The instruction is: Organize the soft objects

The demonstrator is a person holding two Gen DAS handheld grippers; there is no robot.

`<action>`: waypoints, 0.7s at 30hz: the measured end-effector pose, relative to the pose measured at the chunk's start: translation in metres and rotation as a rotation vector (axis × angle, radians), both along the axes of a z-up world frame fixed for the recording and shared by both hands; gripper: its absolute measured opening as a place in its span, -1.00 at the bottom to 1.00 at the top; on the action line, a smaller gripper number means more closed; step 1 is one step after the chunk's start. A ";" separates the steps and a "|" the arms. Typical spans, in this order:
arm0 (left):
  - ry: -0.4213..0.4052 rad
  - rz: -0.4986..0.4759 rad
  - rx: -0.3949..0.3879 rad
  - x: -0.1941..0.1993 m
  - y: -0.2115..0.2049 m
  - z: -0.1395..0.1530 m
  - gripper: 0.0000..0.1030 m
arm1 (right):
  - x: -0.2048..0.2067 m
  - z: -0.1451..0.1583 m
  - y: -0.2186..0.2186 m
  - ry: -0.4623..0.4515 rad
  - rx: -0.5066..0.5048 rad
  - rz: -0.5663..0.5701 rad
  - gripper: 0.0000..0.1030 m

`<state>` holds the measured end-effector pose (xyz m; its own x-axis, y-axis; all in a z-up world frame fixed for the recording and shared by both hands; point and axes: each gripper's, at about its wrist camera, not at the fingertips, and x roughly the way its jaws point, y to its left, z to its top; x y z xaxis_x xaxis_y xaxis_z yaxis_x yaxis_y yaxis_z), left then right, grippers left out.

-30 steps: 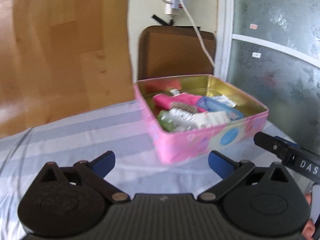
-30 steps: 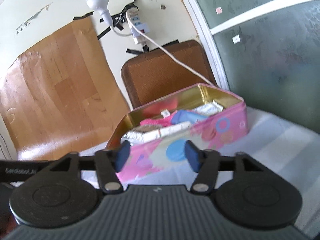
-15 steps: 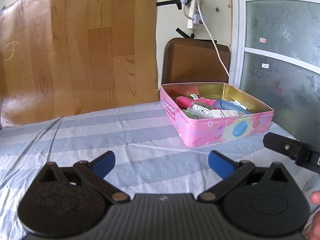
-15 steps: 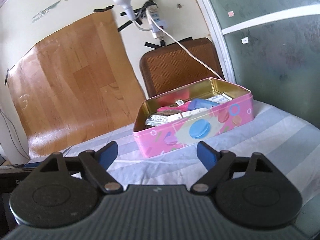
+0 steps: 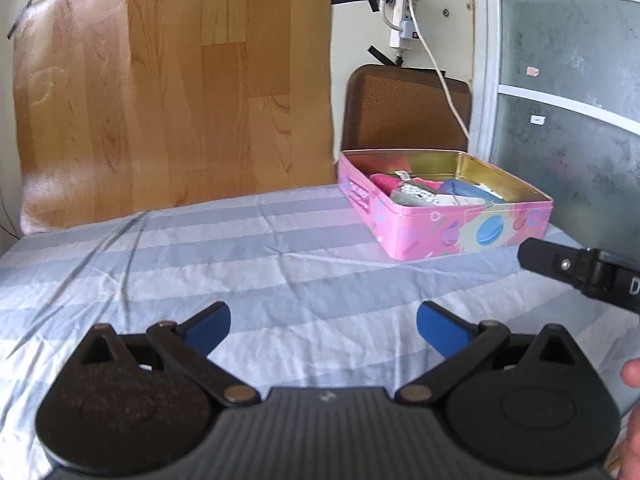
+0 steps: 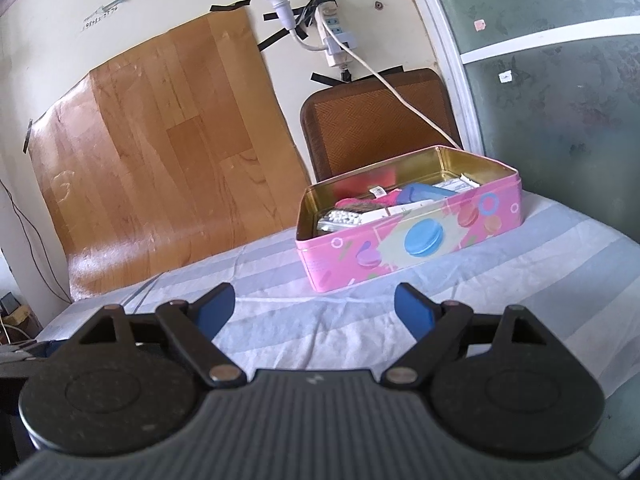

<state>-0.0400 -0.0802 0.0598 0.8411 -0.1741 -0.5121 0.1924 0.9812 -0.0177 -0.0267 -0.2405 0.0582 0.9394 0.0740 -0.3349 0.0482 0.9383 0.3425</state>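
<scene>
A pink tin box (image 5: 460,232) with a gold inside stands open at the far right of the striped bed sheet (image 5: 240,264); it also shows in the right wrist view (image 6: 408,240). It holds several soft items: a pink cloth (image 5: 386,182), a blue item (image 5: 460,188) and white packets (image 6: 344,218). My left gripper (image 5: 323,326) is open and empty, well back from the box. My right gripper (image 6: 314,308) is open and empty, also back from the box. Its black body (image 5: 576,272) shows at the right of the left wrist view.
A wood-pattern sheet (image 5: 172,112) covers the wall behind the bed. A brown chair back (image 5: 404,108) stands behind the box. A power strip (image 6: 332,36) with a white cable and a bulb hangs above. A frosted glass door (image 6: 560,92) is at the right.
Both grippers have pulled back from the box, which now looks smaller and farther. The right gripper's jaws have opened wider. The left gripper stayed open.
</scene>
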 end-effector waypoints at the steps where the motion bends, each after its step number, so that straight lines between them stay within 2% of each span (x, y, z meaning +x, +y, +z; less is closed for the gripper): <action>1: -0.003 0.006 0.006 -0.001 0.001 0.000 0.99 | 0.000 0.001 0.000 -0.001 -0.002 0.001 0.73; 7: -0.023 0.044 0.070 -0.004 0.001 0.002 0.99 | -0.002 0.006 0.004 -0.014 -0.014 -0.002 0.73; 15: -0.018 0.026 0.026 -0.008 0.006 0.006 0.99 | -0.003 0.008 0.003 -0.018 -0.015 -0.007 0.74; 21: -0.037 0.012 0.024 -0.011 0.008 0.009 0.99 | -0.004 0.007 0.003 -0.014 -0.009 -0.009 0.74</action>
<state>-0.0513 -0.0727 0.0687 0.8617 -0.1514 -0.4842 0.1802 0.9835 0.0132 -0.0303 -0.2378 0.0650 0.9445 0.0623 -0.3226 0.0522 0.9409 0.3345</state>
